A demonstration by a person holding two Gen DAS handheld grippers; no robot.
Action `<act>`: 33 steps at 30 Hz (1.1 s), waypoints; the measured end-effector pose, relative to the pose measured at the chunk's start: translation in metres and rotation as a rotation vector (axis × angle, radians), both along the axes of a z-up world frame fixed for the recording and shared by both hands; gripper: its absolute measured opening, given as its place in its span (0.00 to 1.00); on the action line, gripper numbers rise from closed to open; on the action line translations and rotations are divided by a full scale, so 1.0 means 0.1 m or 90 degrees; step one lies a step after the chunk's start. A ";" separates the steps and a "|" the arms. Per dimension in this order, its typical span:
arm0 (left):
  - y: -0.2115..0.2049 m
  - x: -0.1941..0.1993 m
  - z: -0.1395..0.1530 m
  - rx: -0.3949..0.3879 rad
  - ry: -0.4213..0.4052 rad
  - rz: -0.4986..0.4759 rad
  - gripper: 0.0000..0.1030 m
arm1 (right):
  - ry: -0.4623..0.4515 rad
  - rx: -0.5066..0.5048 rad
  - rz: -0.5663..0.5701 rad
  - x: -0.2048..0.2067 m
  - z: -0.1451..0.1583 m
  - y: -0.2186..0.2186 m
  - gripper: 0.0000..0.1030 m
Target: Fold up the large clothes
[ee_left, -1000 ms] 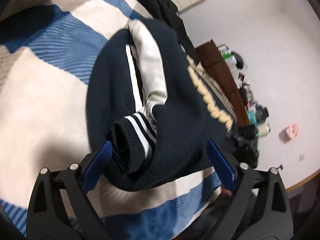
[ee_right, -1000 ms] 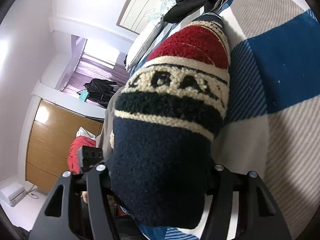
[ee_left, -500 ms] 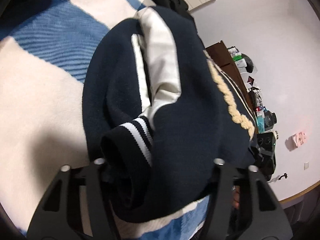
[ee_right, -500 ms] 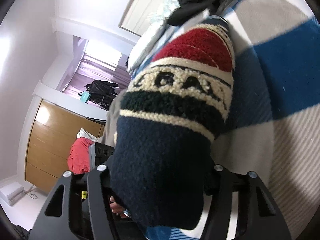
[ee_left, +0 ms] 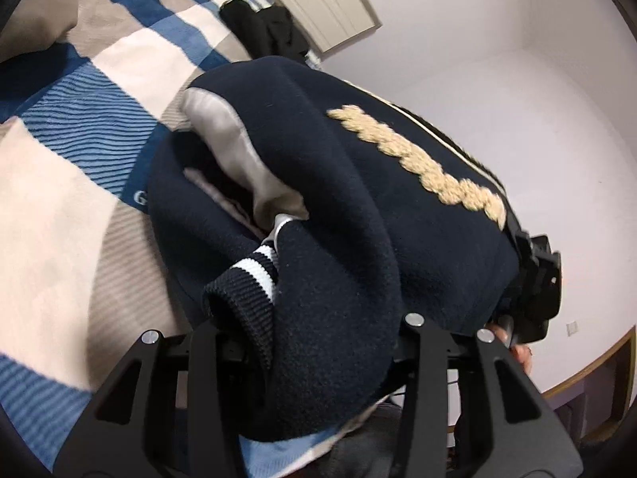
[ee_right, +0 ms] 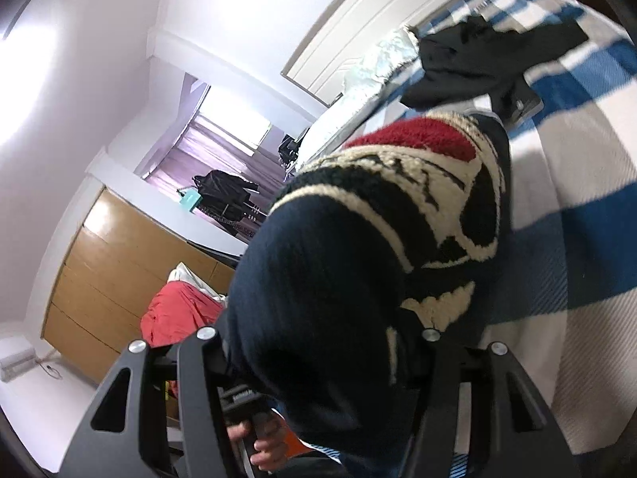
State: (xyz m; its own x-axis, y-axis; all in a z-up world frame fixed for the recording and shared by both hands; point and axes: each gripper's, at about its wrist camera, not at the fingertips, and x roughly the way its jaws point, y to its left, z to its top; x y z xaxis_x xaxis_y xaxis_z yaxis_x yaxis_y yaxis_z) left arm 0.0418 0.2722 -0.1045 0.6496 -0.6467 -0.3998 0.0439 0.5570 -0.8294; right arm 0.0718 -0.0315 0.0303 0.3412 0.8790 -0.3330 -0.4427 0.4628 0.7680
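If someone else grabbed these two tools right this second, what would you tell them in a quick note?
Left hand-held gripper: shut on the navy jacket, near its striped cuff.
Right hand-held gripper: shut on the same jacket, at its patch end.
The jacket is bunched and lifted over the striped blanket.
Done: both ends gripped.
Left: lay it flat and finish folding. A black garment waits further back.

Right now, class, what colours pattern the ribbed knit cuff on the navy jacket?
Navy with white stripes on the ribbed knit cuff of the navy jacket; the left wrist view shows it best.
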 end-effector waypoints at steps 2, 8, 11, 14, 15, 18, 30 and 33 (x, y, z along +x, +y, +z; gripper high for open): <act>-0.02 -0.10 0.11 -0.016 -0.013 0.003 0.40 | -0.013 -0.019 0.007 -0.06 0.22 0.12 0.52; 0.13 -0.43 0.41 -0.040 -0.049 0.025 0.40 | -0.019 -0.044 0.035 -0.21 0.63 0.54 0.50; 0.34 -0.62 0.52 -0.043 -0.059 0.047 0.40 | -0.021 -0.045 0.052 -0.28 0.76 0.83 0.49; 0.50 -0.77 0.64 -0.022 -0.061 0.059 0.40 | -0.023 -0.040 0.067 -0.35 0.81 1.03 0.48; 0.53 -0.81 0.70 -0.006 -0.060 0.063 0.40 | -0.028 -0.036 0.077 -0.38 0.82 1.10 0.47; 0.56 -0.92 0.83 0.029 -0.058 0.068 0.40 | -0.024 -0.016 0.096 -0.46 0.81 1.19 0.44; -0.58 0.07 0.32 0.111 0.035 0.023 0.40 | 0.078 -0.048 0.028 0.50 -0.20 0.09 0.34; -1.12 0.48 0.13 0.146 0.057 0.002 0.40 | 0.115 -0.051 -0.020 0.82 -0.62 -0.50 0.36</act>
